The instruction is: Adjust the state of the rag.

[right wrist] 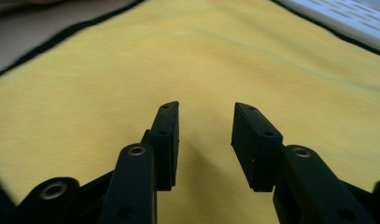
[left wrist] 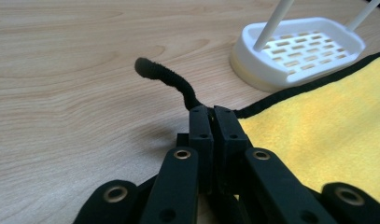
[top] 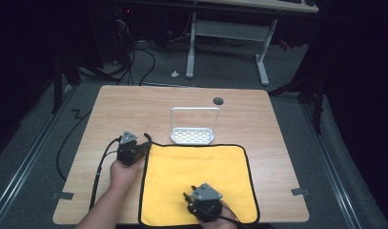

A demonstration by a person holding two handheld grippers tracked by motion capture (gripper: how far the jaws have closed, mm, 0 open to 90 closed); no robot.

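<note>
A yellow cloth [top: 196, 181] with a black hem lies flat on the wooden table [top: 134, 105]. My left gripper [top: 146, 145] is at the cloth's far left corner, shut on the hem there. In the left gripper view, that gripper [left wrist: 213, 112] pinches the cloth [left wrist: 318, 121] and a black end of hem [left wrist: 152, 70] curls up past the jaws. My right gripper [top: 187, 196] is over the near part of the cloth, close to the table's front edge. In the right gripper view it [right wrist: 206, 116] stands open just above the cloth [right wrist: 201, 56], holding nothing.
A white slotted tray with a wire handle [top: 192, 135] stands just beyond the cloth's far edge, and also appears as a tray [left wrist: 297, 49] ahead of the left gripper. A dark grommet hole [top: 218, 101] sits farther back. Tape marks [top: 63, 195] lie near the front corners.
</note>
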